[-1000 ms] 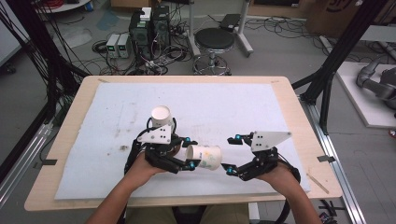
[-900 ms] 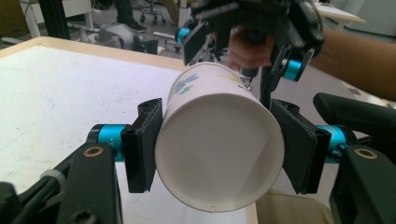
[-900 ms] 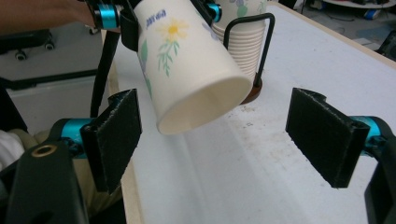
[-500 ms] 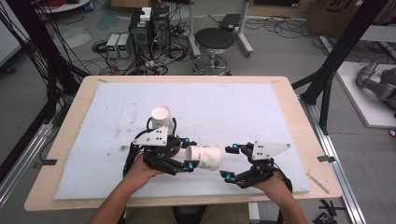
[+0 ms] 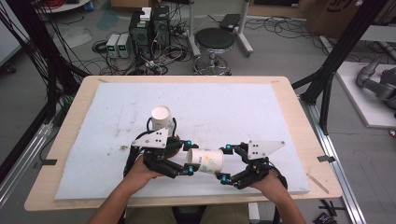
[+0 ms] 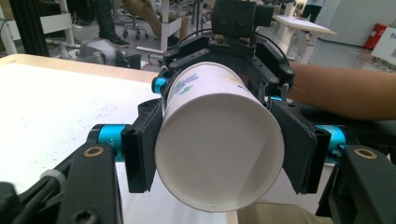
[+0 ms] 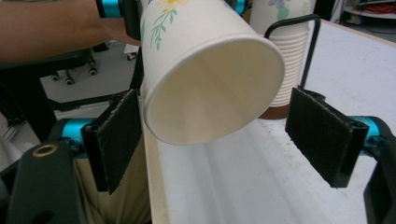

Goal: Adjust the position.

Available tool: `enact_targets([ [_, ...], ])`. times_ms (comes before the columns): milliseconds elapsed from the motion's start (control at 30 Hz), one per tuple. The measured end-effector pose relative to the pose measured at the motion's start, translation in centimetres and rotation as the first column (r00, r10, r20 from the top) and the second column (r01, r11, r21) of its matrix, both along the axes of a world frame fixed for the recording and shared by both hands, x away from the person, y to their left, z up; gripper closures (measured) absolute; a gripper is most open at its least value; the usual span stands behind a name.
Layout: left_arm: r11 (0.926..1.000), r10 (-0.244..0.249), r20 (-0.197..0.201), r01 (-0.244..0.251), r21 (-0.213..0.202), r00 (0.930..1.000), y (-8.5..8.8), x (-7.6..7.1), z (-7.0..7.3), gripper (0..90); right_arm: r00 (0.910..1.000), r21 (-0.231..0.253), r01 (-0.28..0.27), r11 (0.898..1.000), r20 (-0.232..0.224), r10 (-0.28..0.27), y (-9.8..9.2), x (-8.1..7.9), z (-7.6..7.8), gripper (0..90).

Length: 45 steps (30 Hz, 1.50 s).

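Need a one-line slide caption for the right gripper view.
Right tongs open around the rim of a floral paper cup, cup stack behind.

Lab: floor computers [image 5: 149, 28], cables [image 5: 51, 70]

Round stool [image 5: 214, 39] beyond white table [image 5: 280, 112]

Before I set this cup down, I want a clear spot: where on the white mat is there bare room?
The white foam mat is bare across its far right half and along its far left edge. It is crowded near the front middle, where the left gripper clamps the sideways flower-printed paper cup, the open right gripper faces its mouth, and the stack of paper cups stands behind.
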<state>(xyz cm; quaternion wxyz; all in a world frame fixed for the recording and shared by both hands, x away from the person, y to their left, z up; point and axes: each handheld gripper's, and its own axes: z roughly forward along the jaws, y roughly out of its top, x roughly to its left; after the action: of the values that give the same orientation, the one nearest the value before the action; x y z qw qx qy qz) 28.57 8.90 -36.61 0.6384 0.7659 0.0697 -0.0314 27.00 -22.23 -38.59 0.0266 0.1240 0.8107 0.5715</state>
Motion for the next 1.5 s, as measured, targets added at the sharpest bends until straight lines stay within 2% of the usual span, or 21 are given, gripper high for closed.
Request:
enact_targets([
  [300, 0.9992, -0.030, -0.008, 0.030, -0.025, 0.9995, 0.0, -0.1, -0.3, 37.4, 0.9985, 0.026, -0.054, 0.998, -0.004, 0.054, 0.7, 0.4, -0.1, 20.1],
  [367, 0.9990, -0.031, -0.009, 0.031, -0.032, 0.9995, 0.1, -0.1, -0.3, 37.4, 0.9965, 0.045, -0.083, 0.995, -0.007, 0.084, 0.7, 0.4, -0.2, 27.3],
  [400, 0.9990, -0.031, -0.009, 0.031, -0.032, 0.9995, 0.1, -0.1, -0.3, 37.4, 0.9958, 0.053, -0.091, 0.994, -0.002, 0.091, 0.7, 0.4, -0.2, 27.6],
  [600, 0.9975, -0.029, -0.022, 0.027, -0.066, 0.9993, 0.4, -0.1, -0.7, 37.3, 0.9945, 0.116, -0.101, 0.988, -0.014, 0.104, 0.6, 0.6, -0.5, 31.2],
  [767, 0.9971, -0.026, -0.033, 0.023, -0.073, 0.9991, 0.5, -0.1, -0.8, 37.2, 0.9940, 0.130, -0.102, 0.986, -0.027, 0.106, 0.6, 0.7, -0.4, 33.2],
  [800, 0.9976, -0.028, -0.038, 0.025, -0.065, 0.9989, 0.5, -0.1, -0.8, 37.1, 0.9928, 0.128, -0.106, 0.986, -0.043, 0.112, 0.6, 0.7, -0.3, 34.0],
  [867, 0.9979, -0.029, -0.038, 0.027, -0.060, 0.9988, 0.5, -0.1, -0.8, 36.4, 0.9927, 0.128, -0.104, 0.986, -0.048, 0.110, 0.6, 0.8, -0.2, 34.2],
  [900, 0.9992, -0.022, -0.044, 0.020, -0.035, 0.9988, 0.4, -0.2, -0.8, 33.0, 0.9913, 0.119, -0.108, 0.987, -0.062, 0.116, 0.6, 0.8, -0.1, 34.3],
  [967, 1.0000, 0.004, -0.083, -0.004, -0.001, 0.9965, 0.2, -0.2, -0.8, 14.6, 0.9898, 0.113, -0.116, 0.987, -0.070, 0.124, 0.6, 0.8, 0.2, 34.3],
  [1000, 0.9999, 0.006, -0.084, -0.005, 0.014, 0.9965, 0.1, -0.3, -0.8, 12.5, 0.9891, 0.107, -0.120, 0.987, -0.073, 0.128, 0.5, 0.9, 0.3, 34.4],
  [1167, 0.9981, 0.021, -0.065, -0.017, 0.059, 0.9977, 0.5, -0.5, -0.5, 12.5, 0.9890, 0.044, -0.114, 0.993, -0.090, 0.118, 0.4, 0.9, 1.3, 34.3],
  [1267, 0.9963, 0.035, -0.052, -0.031, 0.081, 0.9981, 0.8, -0.6, -0.2, 12.6, 0.9914, 0.003, -0.105, 0.994, -0.078, 0.105, 0.3, 1.0, 1.8, 34.3],
  [1500, 0.9896, 0.052, -0.017, -0.049, 0.136, 0.9985, 1.1, -0.6, 0.6, 13.6, 0.9944, -0.115, -0.100, 0.988, -0.044, 0.096, 0.9, 1.3, 3.2, 34.2],
])
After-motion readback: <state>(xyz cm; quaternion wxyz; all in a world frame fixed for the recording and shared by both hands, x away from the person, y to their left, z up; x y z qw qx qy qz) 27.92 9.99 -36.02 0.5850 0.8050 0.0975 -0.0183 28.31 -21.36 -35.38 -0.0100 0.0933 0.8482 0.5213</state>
